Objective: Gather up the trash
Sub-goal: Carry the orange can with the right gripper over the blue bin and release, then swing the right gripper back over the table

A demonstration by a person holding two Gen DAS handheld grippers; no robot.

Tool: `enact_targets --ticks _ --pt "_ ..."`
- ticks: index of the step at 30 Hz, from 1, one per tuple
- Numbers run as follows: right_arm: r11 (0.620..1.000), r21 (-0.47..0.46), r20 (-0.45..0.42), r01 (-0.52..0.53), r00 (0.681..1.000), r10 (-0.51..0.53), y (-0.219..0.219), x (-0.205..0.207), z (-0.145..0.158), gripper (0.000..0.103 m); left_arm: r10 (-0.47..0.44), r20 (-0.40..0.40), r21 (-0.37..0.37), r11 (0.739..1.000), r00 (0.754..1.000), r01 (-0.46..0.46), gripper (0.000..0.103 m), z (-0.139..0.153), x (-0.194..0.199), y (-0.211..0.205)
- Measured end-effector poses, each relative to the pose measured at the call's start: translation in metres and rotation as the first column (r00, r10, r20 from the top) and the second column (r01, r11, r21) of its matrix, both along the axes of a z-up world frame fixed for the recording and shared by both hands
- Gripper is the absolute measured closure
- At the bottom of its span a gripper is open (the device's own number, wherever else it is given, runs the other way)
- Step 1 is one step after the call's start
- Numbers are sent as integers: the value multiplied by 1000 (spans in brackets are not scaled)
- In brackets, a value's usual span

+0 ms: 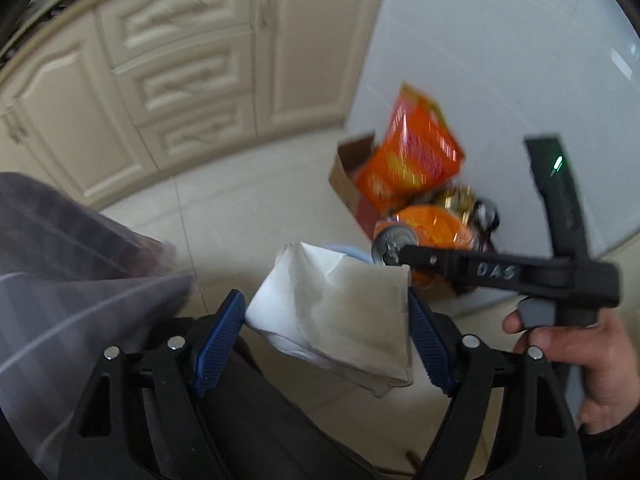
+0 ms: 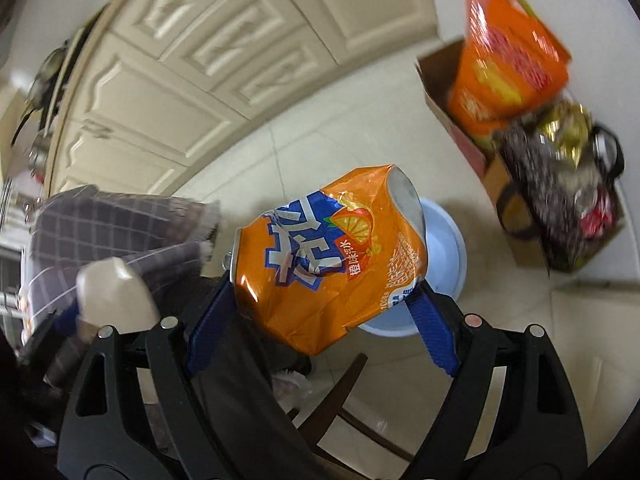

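Note:
My left gripper (image 1: pixel 326 336) is shut on a crumpled white paper napkin (image 1: pixel 336 308) and holds it above the floor. My right gripper (image 2: pixel 322 312) is shut on a dented orange soda can (image 2: pixel 328 256), held sideways above a light blue bin (image 2: pixel 444 256). In the left wrist view the right gripper's black body (image 1: pixel 492 272) and the can (image 1: pixel 424 240) sit just beyond the napkin, with the bin rim (image 1: pixel 352 252) partly hidden behind it. The napkin also shows in the right wrist view (image 2: pixel 112 296) at the left.
A cardboard box (image 2: pixel 444 92) with an orange snack bag (image 2: pixel 508 56) and a dark bag of trash (image 2: pixel 560 196) stand by the white wall. Cream cabinets (image 1: pixel 160 80) line the far side. A checked cloth (image 1: pixel 72 264) hangs at left. The floor is tiled.

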State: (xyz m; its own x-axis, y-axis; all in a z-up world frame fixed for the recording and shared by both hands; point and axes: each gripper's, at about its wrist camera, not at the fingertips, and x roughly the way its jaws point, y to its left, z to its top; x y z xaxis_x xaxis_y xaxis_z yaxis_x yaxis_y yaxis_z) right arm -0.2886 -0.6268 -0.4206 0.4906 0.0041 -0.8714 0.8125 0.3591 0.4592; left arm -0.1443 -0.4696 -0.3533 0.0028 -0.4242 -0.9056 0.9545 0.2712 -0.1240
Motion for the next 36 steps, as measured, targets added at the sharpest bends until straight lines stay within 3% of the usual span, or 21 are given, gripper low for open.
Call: enact_targets --ticks 5,9,11,16,20,27,36 --pt "996 72 -15 46 999 -45 -9 -8 -29 21 -67 -11 121 990 998 67 23 -59 -4 -33" --pt "990 109 -22 93 996 -91 -14 -11 -42 15 -101 -24 162 981 995 104 20 -80 -3 -48" --pt "987 105 -29 124 992 -122 -16 -14 -43 6 -102 -36 177 978 994 107 12 -85 -4 -52" --pt "986 76 -23 146 989 -144 -16 -16 -35 6 -84 -45 151 984 995 90 8 -76 0 -54" --pt "988 52 -9 144 990 -144 -10 -16 -21 6 -62 -25 117 991 998 65 8 -59 3 -50" --pt "992 -10 27 125 992 -124 0 -9 13 6 21 17 -30 999 1000 -20 8 8 16 -25" --pt "987 -152 124 57 992 -38 21 30 95 6 152 60 -220 966 987 -135 8 101 43 31"
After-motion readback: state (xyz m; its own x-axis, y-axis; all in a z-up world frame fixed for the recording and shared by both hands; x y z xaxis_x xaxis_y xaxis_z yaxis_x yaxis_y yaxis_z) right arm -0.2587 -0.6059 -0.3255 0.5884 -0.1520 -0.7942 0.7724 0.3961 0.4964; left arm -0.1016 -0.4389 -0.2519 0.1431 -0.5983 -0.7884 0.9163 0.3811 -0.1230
